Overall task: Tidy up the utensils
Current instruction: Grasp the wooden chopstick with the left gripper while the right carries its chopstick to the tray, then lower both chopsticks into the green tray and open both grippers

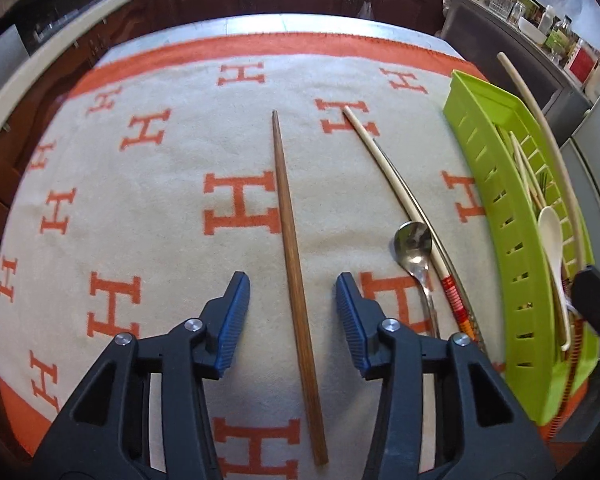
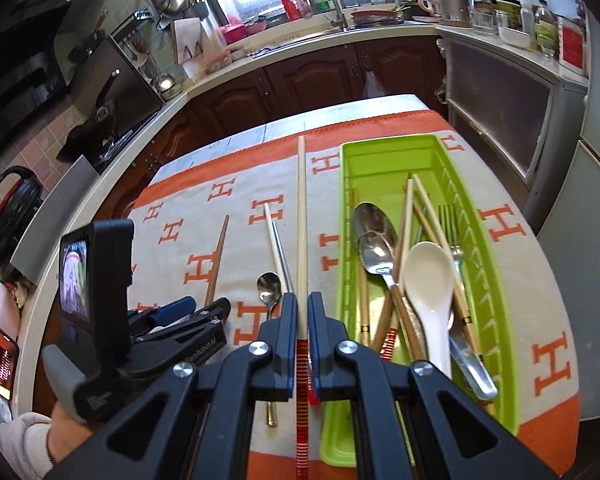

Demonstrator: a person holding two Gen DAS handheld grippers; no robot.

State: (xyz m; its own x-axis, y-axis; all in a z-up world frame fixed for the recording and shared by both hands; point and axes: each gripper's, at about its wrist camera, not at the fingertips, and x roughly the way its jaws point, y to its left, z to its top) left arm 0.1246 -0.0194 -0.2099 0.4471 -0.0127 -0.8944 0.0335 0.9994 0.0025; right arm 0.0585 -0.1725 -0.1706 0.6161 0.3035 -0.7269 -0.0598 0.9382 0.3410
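- Right gripper [image 2: 299, 312]: fingers [image 2: 286, 316] clamped on a pale chopstick [image 2: 301, 220] just above its red-striped handle end. The chopstick's long axis runs straight ahead of the fingers, pale tip pointing away toward the far edge of the cloth, striped end trailing back under the gripper. It is carried clear of the cloth, just left of the green tray [image 2: 496, 292].
- Left gripper [image 1: 293, 312]: fingers [image 1: 236, 312] stand apart, gripping nothing. A brown chopstick [image 1: 290, 240] lies flat on the cloth between them, untouched by either pad; its thin tip points away, thick end nearest the camera.
- Right of the brown chopstick lie a second pale chopstick [image 1: 384, 172] with a striped end, a metal chopstick just beside it, and a small metal spoon [image 1: 414, 244], all roughly parallel, handles toward the camera.
- Green tray holds a white spoon [image 2: 428, 280], metal spoons, a fork and several chopsticks, lengthwise.
- The left gripper angles steeply down at the counter's cloth [image 1: 140, 220]; a hand [image 2: 66, 432] with a pale sleeve holds it.
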